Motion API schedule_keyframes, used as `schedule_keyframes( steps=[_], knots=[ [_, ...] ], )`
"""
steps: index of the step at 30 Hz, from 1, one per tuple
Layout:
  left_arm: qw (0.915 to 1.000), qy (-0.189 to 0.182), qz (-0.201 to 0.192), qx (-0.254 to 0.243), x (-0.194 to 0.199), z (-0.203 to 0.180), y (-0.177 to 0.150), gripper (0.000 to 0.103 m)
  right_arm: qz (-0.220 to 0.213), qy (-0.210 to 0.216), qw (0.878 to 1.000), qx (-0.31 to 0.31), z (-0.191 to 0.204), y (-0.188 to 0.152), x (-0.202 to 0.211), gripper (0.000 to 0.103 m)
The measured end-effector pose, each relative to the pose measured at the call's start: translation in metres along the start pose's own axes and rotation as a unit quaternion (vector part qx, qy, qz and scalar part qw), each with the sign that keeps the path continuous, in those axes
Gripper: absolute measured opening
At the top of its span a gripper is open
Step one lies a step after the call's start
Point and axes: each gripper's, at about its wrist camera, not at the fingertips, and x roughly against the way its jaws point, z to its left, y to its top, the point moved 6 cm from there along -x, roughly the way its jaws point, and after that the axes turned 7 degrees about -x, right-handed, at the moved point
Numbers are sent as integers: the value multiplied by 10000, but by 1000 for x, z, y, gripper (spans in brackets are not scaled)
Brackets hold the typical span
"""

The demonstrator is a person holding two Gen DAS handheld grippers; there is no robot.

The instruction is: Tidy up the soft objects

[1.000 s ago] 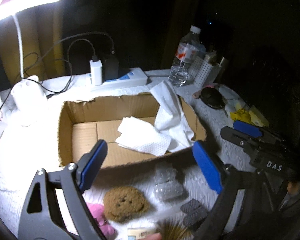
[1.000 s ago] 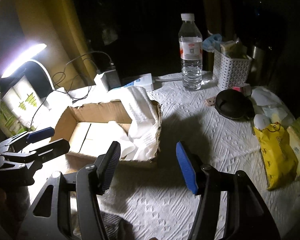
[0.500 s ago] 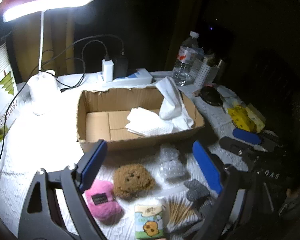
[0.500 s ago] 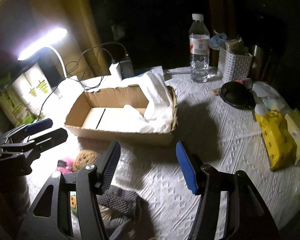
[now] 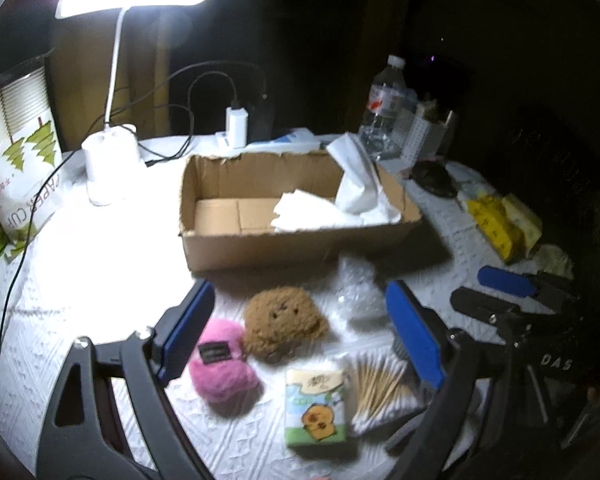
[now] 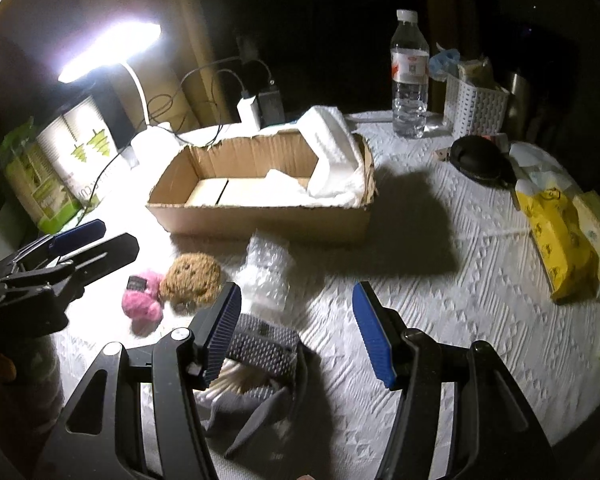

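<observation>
Both claws gaping, empty: left gripper [image 5: 300,328], right gripper [image 6: 296,324]. One cardboard box [image 5: 296,246] holding two white cloths [image 5: 312,212]. In front, on tablecloth [image 6: 440,300]: one pink plush [image 5: 222,368], one brown plush [image 5: 282,322], one bubble-wrap piece [image 6: 266,268], one tissue pack [image 5: 316,406].

A lit desk lamp [image 5: 112,148] stands at ten o'clock on the white tablecloth [image 6: 440,292]. Beside it, at nine, leans a pack of paper cups [image 5: 18,160]. A charger [image 6: 249,111] sits at twelve. A water bottle [image 6: 410,76] and a white basket [image 6: 476,106] stand at one, a yellow packet [image 6: 556,240] at three.
</observation>
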Motion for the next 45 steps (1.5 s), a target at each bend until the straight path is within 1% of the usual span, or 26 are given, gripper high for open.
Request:
schedule_keyframes(
  steps=[5,14,22,26,31,34,36,37,38,39,40,42,44,45],
  knots=[
    [9999,-52,161,-35,-3,-3,-19,89,75,-16,10000,-64,-2,-13,-4,61],
    [9991,-148,410,-6,-11,-8,-40,89,263,28,9996,-107,-1,-35,-13,61],
    [9974,-98,714,-24,-23,-9,-65,89,535,132,9984,-135,-2,-57,-30,61],
    [9959,-80,896,-39,-31,-9,-78,89,555,69,9984,-75,-5,-62,-35,61],
    [9933,22,1122,-271,-41,-14,-90,89,630,58,9980,-33,-9,-66,-41,55],
    [9921,112,1182,-404,-44,-16,-92,88,744,104,9972,-50,-10,-71,-48,47],
    [9920,112,1180,-423,-45,-16,-94,88,765,212,9968,-54,-9,-73,-48,36],
    [9920,108,1184,-423,-45,-15,-94,87,755,258,9968,-41,-8,-73,-46,34],
    [9920,90,1187,-423,-46,-15,-95,80,731,249,9970,-20,-8,-72,-45,32],
    [9917,55,1211,-422,-46,-15,-95,75,711,249,9972,-13,-8,-71,-44,29],
    [9913,26,1246,-419,-47,-15,-96,66,690,258,9973,-22,-9,-70,-42,28],
    [9907,109,1255,-517,-47,-16,-97,60,633,281,9976,-22,-10,-67,-37,27],
    [9905,73,1254,-558,-45,-18,-96,48,554,270,9981,-10,-11,-63,-31,26],
    [9905,52,1257,-553,-44,-19,-95,47,527,269,9982,-8,-10,-61,-29,26]
  ],
)
